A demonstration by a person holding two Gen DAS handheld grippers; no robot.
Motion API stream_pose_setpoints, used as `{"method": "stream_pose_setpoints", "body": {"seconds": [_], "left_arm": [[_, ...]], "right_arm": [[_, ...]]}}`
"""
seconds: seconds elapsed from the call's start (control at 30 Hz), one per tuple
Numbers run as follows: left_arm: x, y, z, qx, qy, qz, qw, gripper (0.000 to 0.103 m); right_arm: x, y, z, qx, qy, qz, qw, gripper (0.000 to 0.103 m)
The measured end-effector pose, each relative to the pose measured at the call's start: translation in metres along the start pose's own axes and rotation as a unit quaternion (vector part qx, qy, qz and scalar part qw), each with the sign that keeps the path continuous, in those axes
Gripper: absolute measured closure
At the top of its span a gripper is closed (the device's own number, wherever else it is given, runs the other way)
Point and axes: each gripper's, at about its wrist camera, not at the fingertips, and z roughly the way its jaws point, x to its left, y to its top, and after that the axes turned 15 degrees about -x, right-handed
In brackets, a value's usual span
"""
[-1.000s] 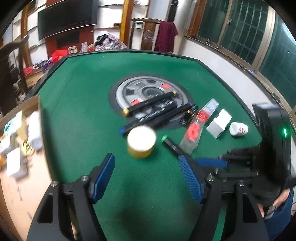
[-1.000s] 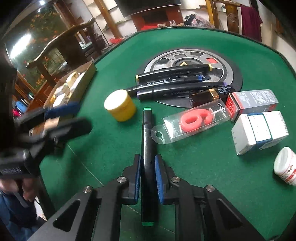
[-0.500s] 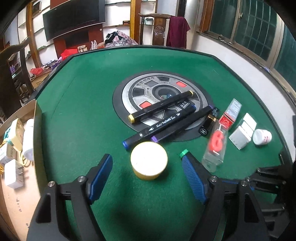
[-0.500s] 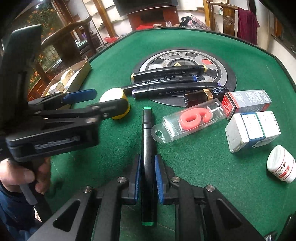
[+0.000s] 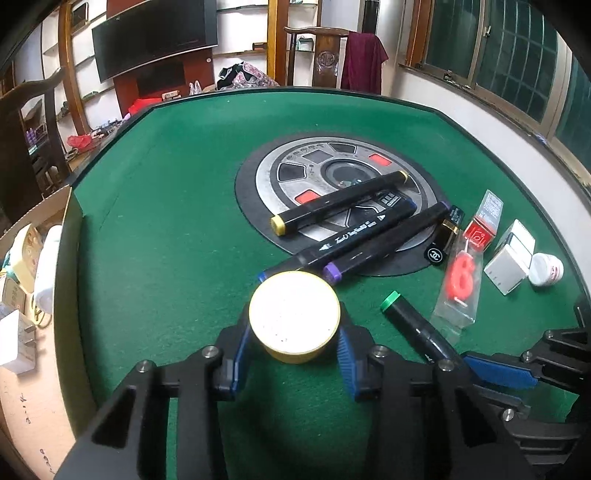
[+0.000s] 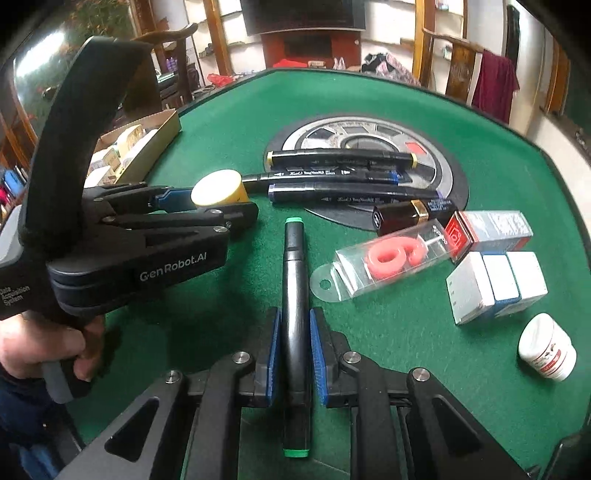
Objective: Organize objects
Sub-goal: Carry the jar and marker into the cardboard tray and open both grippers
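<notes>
Between the blue pads of the left tongs (image 5: pixel 293 345) sits a yellow jar (image 5: pixel 294 316) with a pale lid, and both pads press on its sides; the jaws have just been closing in on it. It stands on the green felt of the table (image 5: pixel 177 229). Just right of those tongs, the right tongs (image 6: pixel 294 354) are clamped on a black marker with green caps (image 6: pixel 294 295), which points away along the fingers.

Just beyond the jar lie three black markers (image 5: pixel 354 225) side by side, partly over a round grey and black disc (image 5: pixel 332 173) set in the middle of the felt (it bears red and dark panels). Right of the tongs and a little farther out are a clear packet with a red numeral candle (image 6: pixel 388 258), a black and gold lipstick (image 6: pixel 406 216), a red and white carton (image 6: pixel 491 230), a white and blue box (image 6: pixel 495 284) and a small white pot (image 6: pixel 546 349), all near one another.

Left of the left tongs, off the table's edge, an open cardboard box (image 5: pixel 62 229) holds pale packets. A dark raised rim bounds the felt. Past it stand wooden chairs, one draped with a maroon cloth (image 5: pixel 364 61), a dark screen (image 5: pixel 155 35) on the wall, shelves, and green-framed windows (image 5: pixel 509 51) on the right.
</notes>
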Motion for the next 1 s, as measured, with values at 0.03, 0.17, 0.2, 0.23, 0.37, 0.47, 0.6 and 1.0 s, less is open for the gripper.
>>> {"method": "stream_pose_setpoints", "body": {"seconds": [0.03,0.17,0.2,0.23,0.37,0.47,0.6,1.0], "left_arm": [[0.001,0.0,-0.001,-0.001,-0.001,-0.002,1.0,0.064],[0.005,0.0,-0.003,-0.004,-0.011,-0.012,0.9999,0.064],[0.006,0.0,-0.005,-0.006,-0.012,-0.014,0.9998,0.064],[0.007,0.001,-0.007,-0.011,-0.013,-0.016,0.9997,0.064],[0.009,0.005,-0.011,-0.021,-0.016,-0.025,0.9993,0.064],[0.007,0.005,-0.013,-0.024,-0.017,-0.021,0.9993,0.064],[0.005,0.004,-0.016,-0.027,-0.014,-0.02,0.9993,0.064],[0.031,0.008,-0.078,-0.075,-0.021,-0.063,0.995,0.064]], "right_arm": [[0.001,0.0,0.0,-0.001,-0.004,-0.003,1.0,0.086],[-0.005,0.001,-0.001,-0.003,-0.001,0.02,1.0,0.086],[-0.008,0.001,-0.001,-0.004,0.002,0.031,1.0,0.086],[-0.01,0.001,-0.001,-0.004,0.005,0.039,0.999,0.086],[-0.015,0.002,-0.001,-0.006,0.008,0.057,0.998,0.087],[-0.014,0.002,-0.003,-0.01,0.013,0.061,0.998,0.086],[-0.014,0.004,-0.007,-0.019,0.017,0.071,0.997,0.086],[-0.015,0.007,-0.011,-0.041,0.034,0.097,0.994,0.086]]}}
